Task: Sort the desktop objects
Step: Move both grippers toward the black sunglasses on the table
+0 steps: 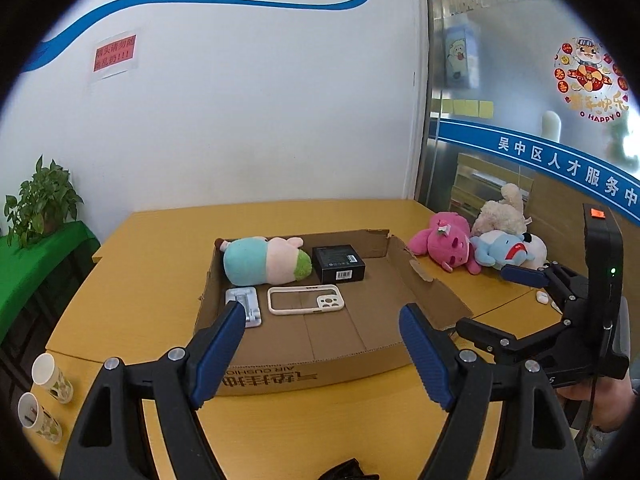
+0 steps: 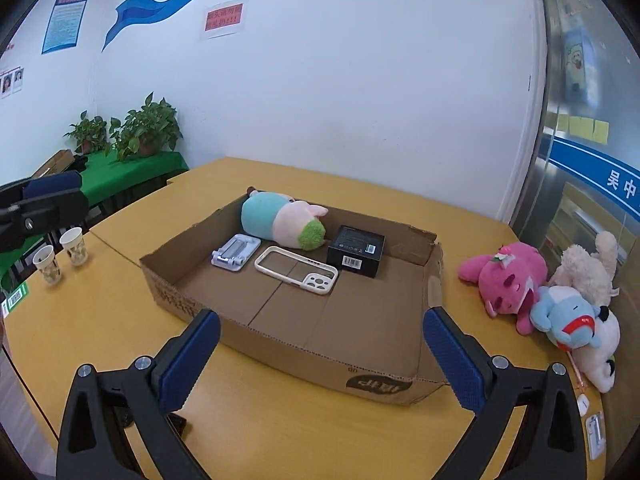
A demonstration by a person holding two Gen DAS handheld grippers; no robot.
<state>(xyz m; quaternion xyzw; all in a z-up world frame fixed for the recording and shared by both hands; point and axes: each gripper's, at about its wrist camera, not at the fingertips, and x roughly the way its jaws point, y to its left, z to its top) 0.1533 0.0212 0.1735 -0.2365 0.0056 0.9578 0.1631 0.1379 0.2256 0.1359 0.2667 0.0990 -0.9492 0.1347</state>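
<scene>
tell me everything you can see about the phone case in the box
The phone case is a cream-rimmed bumper with a clear back, so the cardboard shows through. One end has a solid cream camera block with round cutouts. It lies flat on the floor of the cardboard box, empty, between the white phone stand and the black box, touching neither.

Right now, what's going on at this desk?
A person holds a gripper in each hand; the left gripper and right gripper are both open and empty, poised at the near edge of the cardboard tray. Inside it lie a plush pig, black box, phone case and phone stand. A pile of plush toys sits on the desk right of the tray, outside it.
</scene>
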